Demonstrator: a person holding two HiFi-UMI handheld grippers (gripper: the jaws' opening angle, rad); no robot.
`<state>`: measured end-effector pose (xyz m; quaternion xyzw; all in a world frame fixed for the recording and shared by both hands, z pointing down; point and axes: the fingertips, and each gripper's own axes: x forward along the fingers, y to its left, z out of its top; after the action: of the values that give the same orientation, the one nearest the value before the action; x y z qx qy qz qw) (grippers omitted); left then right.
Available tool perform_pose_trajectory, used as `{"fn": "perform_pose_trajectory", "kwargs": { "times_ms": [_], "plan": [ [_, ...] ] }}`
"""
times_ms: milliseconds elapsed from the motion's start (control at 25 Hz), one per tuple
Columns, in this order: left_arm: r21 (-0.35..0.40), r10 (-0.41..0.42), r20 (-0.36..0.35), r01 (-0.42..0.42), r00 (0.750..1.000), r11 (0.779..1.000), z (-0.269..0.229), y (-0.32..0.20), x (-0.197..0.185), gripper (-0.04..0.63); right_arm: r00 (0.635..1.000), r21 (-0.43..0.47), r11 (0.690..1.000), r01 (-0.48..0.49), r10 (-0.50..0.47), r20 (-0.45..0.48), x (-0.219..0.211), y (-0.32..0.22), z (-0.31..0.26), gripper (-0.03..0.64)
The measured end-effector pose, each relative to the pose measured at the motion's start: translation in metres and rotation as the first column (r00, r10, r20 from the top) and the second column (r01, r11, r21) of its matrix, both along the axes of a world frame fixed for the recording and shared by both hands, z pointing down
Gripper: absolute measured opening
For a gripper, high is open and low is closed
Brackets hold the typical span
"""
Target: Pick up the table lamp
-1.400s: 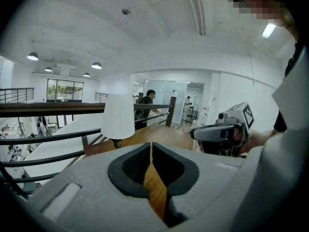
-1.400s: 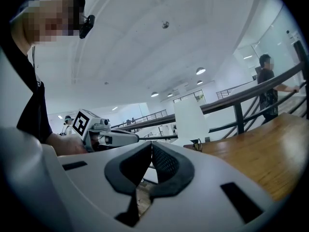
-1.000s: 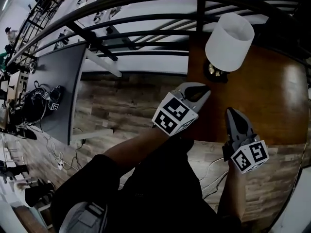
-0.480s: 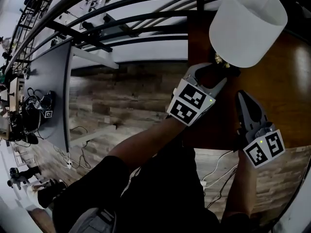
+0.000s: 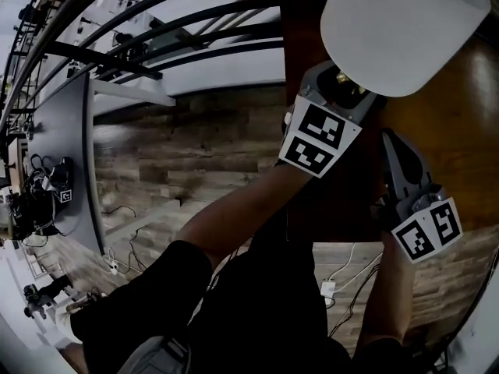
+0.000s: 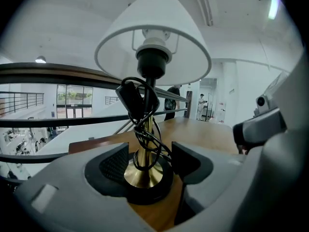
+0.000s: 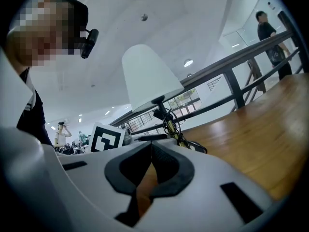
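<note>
Two hand-held grippers work over a wooden bench (image 5: 456,139) beside a railing (image 6: 43,71), where the table lamp (image 6: 153,62) stands upright on the bench's railing side, its long axis running straight up and a black cord (image 6: 145,134) wound round its brass stem (image 6: 144,154). The left gripper (image 6: 149,164) is by far the nearer. Its fingers stand wide apart, having just been opening, and the foot of the stem and the round black base (image 6: 147,196) sit between them, one pad on each side, neither pressing on the lamp as far as the left gripper view shows. The lamp lies dead ahead of those fingers, so a squeeze across the upright stem, low down, looks like the coming move. The right gripper (image 7: 150,164) hangs off to the right with its fingers together and nothing in them, and from it the lamp stands ahead, well past the fingertips. A second ago the left fingers were shut and pointed at the base from short of it. Now that gripper has come forward and down under the white shade (image 5: 401,29), which fills the upper right of the head view and hides the fingertips there. The right gripper has come lower too, without reaching the lamp.
</note>
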<state>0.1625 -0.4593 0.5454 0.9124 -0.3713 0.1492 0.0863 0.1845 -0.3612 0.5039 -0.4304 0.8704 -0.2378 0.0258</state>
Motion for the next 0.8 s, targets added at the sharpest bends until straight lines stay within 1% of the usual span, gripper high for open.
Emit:
{"fn": "perform_pose_trajectory", "kwargs": {
  "times_ms": [80,280,440,600,800],
  "plan": [
    [0.016,0.006,-0.009,-0.005,1.0,1.0,-0.002,-0.005,0.006,0.27,1.0,-0.003,1.0,-0.01,0.01,0.007,0.004,-0.001,0.002,0.014],
    [0.049,0.007,-0.066,-0.003,0.998,0.999,-0.016,-0.016,0.011,0.275,0.999,-0.011,0.999,-0.033,0.033,0.014,0.006,-0.001,0.004,0.014],
    [0.05,0.007,-0.076,-0.003,0.997,0.999,-0.012,-0.025,0.013,0.275,0.998,-0.01,0.998,-0.056,0.056,0.007,0.007,-0.004,0.012,0.014],
    [0.067,-0.002,-0.083,0.007,0.997,0.998,-0.013,-0.034,0.019,0.273,0.996,-0.008,0.996,-0.093,0.093,-0.003,0.016,-0.016,0.013,0.014],
    [0.048,-0.006,-0.098,0.011,0.995,0.999,-0.009,-0.042,0.024,0.272,0.994,-0.009,0.994,-0.106,0.106,0.005,0.015,-0.021,0.005,0.014]
  ]
}}
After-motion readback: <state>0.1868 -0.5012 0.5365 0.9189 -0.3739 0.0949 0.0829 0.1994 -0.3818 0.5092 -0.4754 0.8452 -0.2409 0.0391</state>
